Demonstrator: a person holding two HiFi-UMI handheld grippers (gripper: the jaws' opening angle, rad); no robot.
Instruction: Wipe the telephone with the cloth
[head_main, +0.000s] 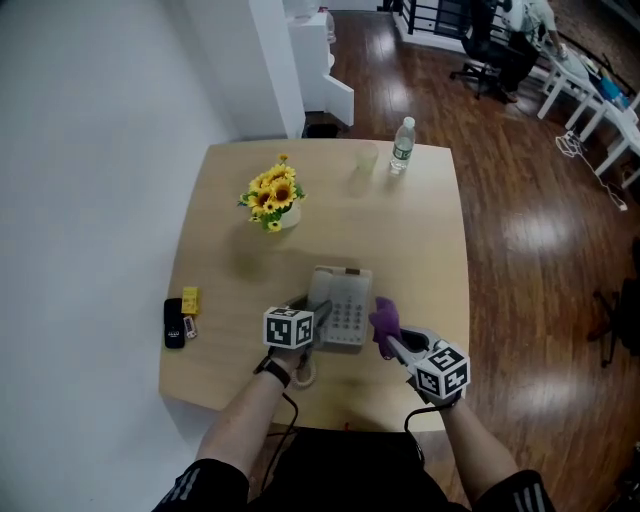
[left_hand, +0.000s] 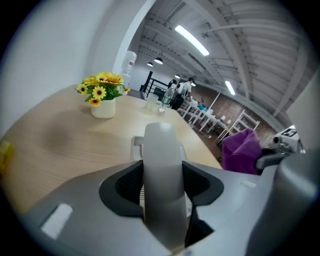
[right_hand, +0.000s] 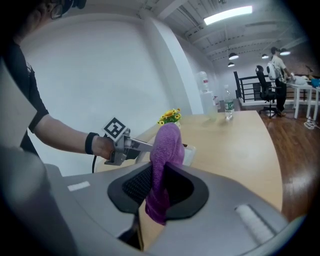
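a: the fingers of your left gripper (left_hand: 162, 176) pinch the smooth, rounded pale grey plastic handset (left_hand: 161, 145). it's slick and could slip, or drag the boxy grey keypad telephone (head_main: 343, 306) across the near side of the pale wooden tabletop (head_main: 425, 235).

b: the fingers of your right gripper (right_hand: 161, 186) clamp the fluffy purple cloth (right_hand: 167, 145) just right of it. that limp fold could pull free mid-wipe.

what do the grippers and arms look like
The left claw and right claw are grey with dark ridged inner pads; each carries a white cube with black square markers and trails a black cable. The person wears black sleeves with white stripes and a black wristband on the left wrist.
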